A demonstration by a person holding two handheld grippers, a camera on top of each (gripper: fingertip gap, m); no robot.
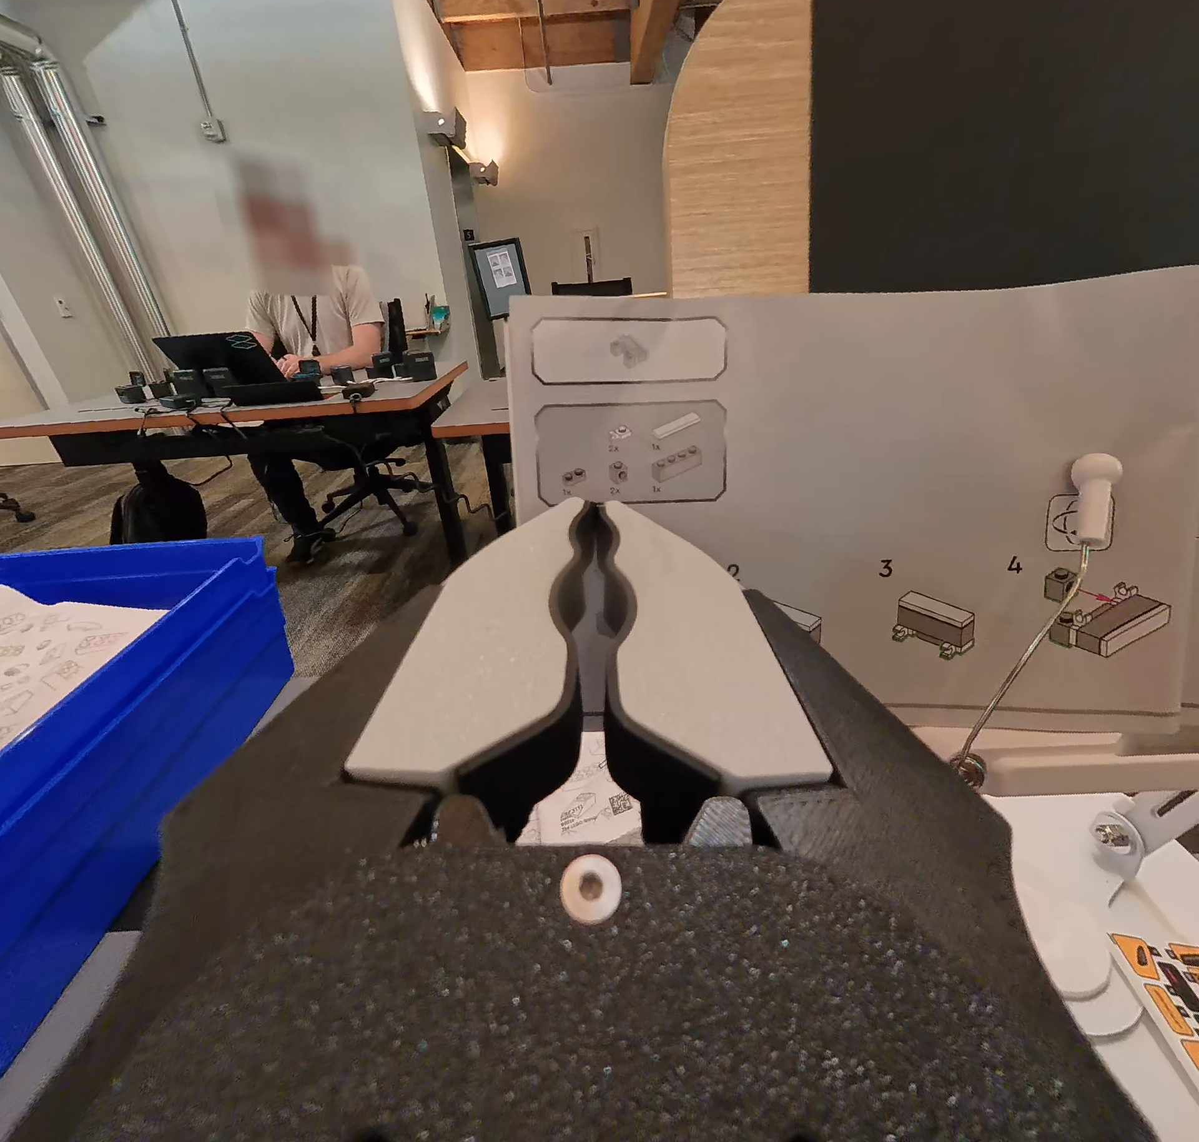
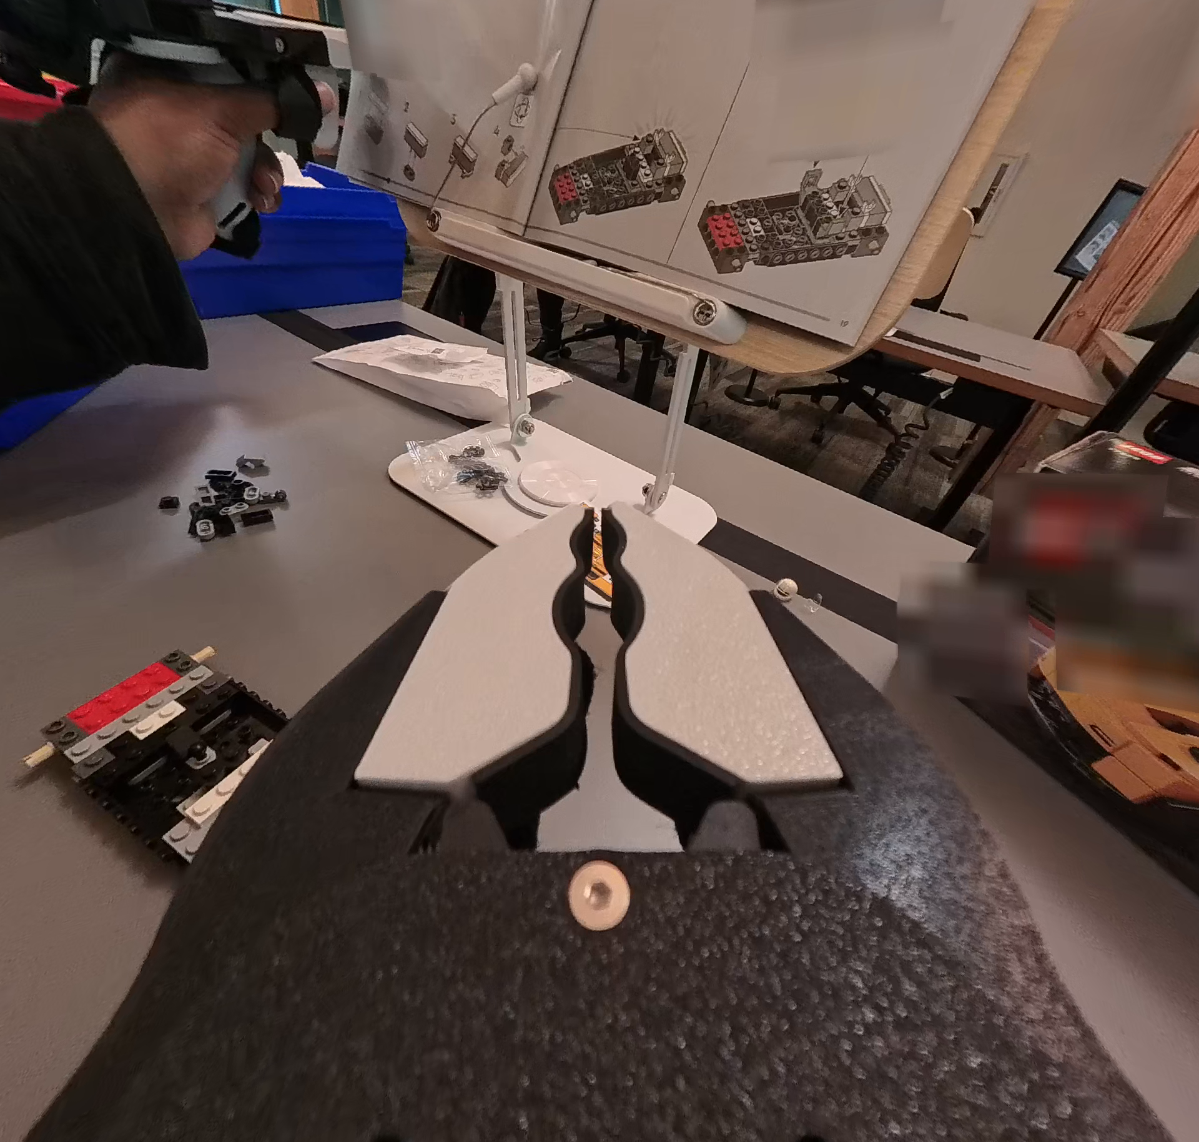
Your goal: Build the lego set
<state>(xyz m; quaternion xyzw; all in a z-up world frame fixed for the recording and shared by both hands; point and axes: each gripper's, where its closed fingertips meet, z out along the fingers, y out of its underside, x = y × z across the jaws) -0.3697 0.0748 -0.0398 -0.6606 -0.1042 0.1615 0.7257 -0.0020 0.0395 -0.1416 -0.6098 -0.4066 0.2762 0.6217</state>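
Up before the instruction booklet (image 1: 908, 462) my left gripper (image 1: 593, 514) has its jaws closed on nothing. Over the table (image 2: 324, 591), my right gripper (image 2: 598, 517) is pressed together and empty; the half-built lego base (image 2: 156, 741) lies low to its left, loose pieces (image 2: 224, 504) beyond.

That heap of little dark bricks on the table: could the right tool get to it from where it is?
Probably yes. The brick heap lies loose on bare grey table, ahead and left of the shut right tool, with nothing between them.

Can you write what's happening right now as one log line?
left gripper: shut, empty, facing instruction booklet | right gripper: shut, empty | partly built model: on table
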